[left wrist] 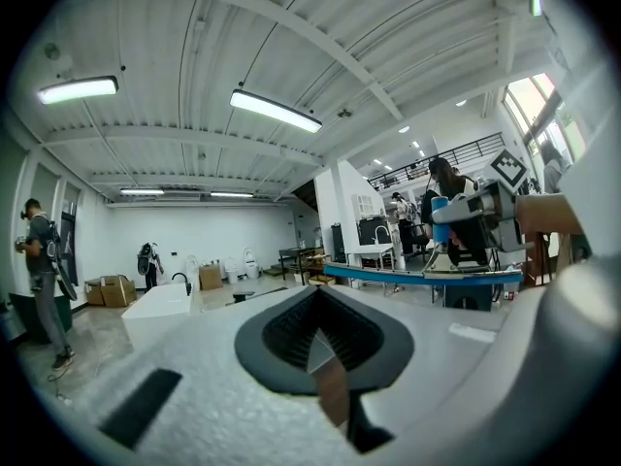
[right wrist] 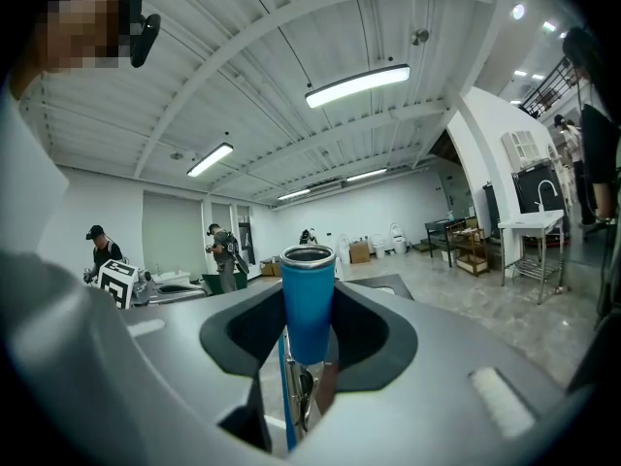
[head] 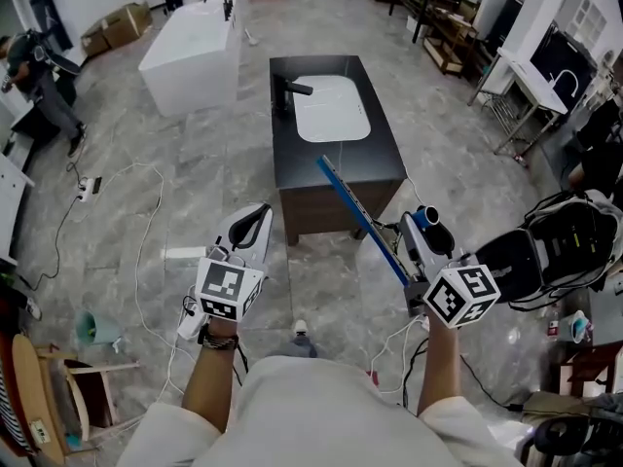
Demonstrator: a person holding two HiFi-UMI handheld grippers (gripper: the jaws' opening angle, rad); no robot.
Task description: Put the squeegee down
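The squeegee point(head: 360, 217) has a long blue blade that slants up and to the left, above the floor in front of the cabinet. Its blue handle point(right wrist: 308, 299) stands upright between the jaws of my right gripper point(head: 414, 236), which is shut on it. The left gripper view shows the blade point(left wrist: 417, 278) running level at the right, with the right gripper point(left wrist: 475, 212) behind it. My left gripper point(head: 255, 224) hovers to the left of the squeegee, apart from it. Its jaws meet with nothing between them point(left wrist: 318, 343).
A black vanity cabinet point(head: 292, 178) with a white basin and black tap stands just ahead. A white bathtub point(head: 190, 52) is at the far left. Cables point(head: 146, 251) trail over the grey floor. A person point(head: 39, 76) stands far left. Black gear point(head: 574, 246) sits at the right.
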